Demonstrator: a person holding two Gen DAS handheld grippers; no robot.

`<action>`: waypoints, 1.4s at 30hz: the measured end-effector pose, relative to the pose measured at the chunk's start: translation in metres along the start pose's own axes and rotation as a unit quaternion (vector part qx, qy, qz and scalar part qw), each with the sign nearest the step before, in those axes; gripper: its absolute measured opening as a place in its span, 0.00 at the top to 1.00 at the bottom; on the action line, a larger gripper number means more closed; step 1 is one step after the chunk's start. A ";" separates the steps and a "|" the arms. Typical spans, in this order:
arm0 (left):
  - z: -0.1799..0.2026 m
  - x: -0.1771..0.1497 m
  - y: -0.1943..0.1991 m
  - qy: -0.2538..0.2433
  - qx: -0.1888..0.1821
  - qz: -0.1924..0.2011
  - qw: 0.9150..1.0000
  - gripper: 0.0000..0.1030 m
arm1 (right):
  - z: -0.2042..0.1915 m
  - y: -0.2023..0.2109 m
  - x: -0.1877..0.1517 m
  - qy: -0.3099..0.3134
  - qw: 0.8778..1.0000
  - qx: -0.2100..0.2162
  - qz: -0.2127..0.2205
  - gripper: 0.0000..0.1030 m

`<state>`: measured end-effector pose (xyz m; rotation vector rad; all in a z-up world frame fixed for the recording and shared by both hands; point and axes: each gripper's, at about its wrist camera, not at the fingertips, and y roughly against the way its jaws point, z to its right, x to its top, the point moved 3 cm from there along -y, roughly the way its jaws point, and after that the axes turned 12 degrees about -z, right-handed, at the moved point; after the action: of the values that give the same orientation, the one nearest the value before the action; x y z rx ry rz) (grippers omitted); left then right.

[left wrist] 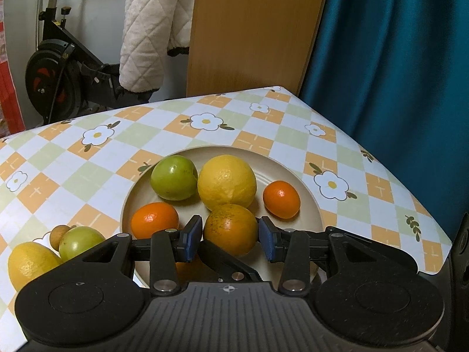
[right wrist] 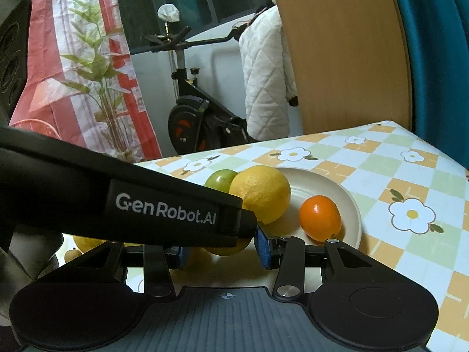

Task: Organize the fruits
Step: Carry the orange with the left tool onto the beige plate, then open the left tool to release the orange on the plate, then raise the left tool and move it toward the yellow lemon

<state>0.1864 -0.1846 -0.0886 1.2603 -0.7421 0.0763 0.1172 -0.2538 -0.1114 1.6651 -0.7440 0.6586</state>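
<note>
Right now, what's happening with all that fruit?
Someone is sorting fruit with two hand-held grippers. The left gripper is closed around a speckled orange over the plate, which already holds four other fruits. The right gripper sits beside it, mostly hidden. A lemon and two more fruits wait on the table.

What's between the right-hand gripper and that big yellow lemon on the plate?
The left gripper, clamped on a speckled orange, slants its black body across from the left, ending just before the lemon. A mostly hidden yellowish fruit, maybe that same orange, also sits between the right gripper's jaws.
</note>
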 end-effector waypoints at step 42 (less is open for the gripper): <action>-0.138 -0.053 0.100 0.156 0.068 0.063 0.983 0.56 | -0.017 0.015 -0.002 0.029 0.999 -0.021 0.021 0.56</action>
<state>0.1657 -0.0118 -0.0492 1.2921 -0.5505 0.4249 0.1036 -0.2394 -0.1005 1.5886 -0.7482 0.7136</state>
